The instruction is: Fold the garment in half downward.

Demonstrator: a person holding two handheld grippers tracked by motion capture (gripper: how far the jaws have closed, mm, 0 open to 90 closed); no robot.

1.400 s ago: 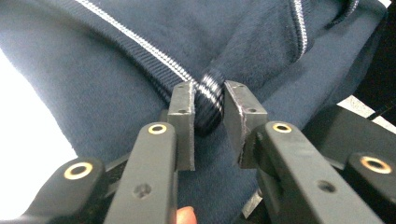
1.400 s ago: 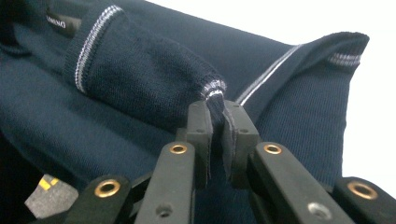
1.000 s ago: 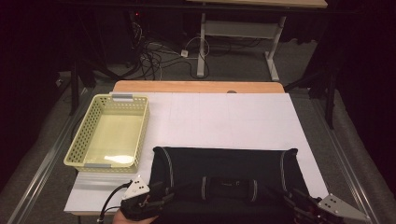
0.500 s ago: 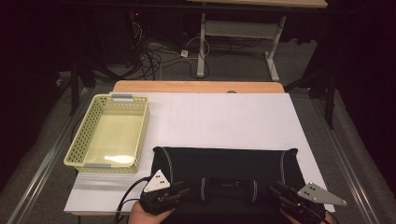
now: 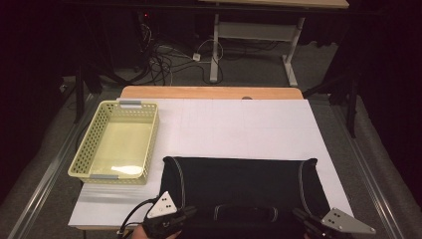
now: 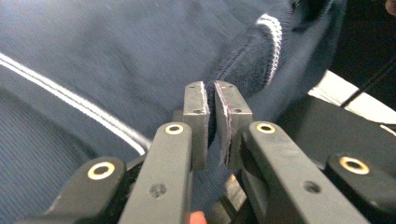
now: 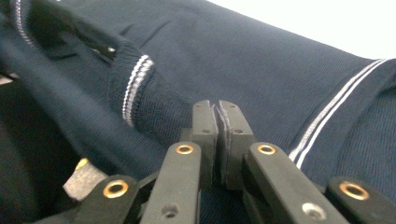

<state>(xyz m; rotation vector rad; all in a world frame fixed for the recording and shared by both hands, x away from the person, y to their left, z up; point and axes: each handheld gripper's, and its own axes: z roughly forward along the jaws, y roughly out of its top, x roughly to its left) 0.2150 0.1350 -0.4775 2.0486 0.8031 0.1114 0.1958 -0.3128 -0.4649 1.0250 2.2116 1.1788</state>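
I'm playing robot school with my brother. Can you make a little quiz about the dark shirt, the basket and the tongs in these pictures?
1. True or false: the left tongs are pinching the navy polo shirt.
2. What lies inside the yellow basket? A) a shirt B) nothing C) a cable
3. Fill in: the shirt's trim stripes are ____ in colour.

Key: 1. True; the jaws have just been closing and fabric sits between the pads. The right tongs grip the shirt too. 2. B. 3. White.
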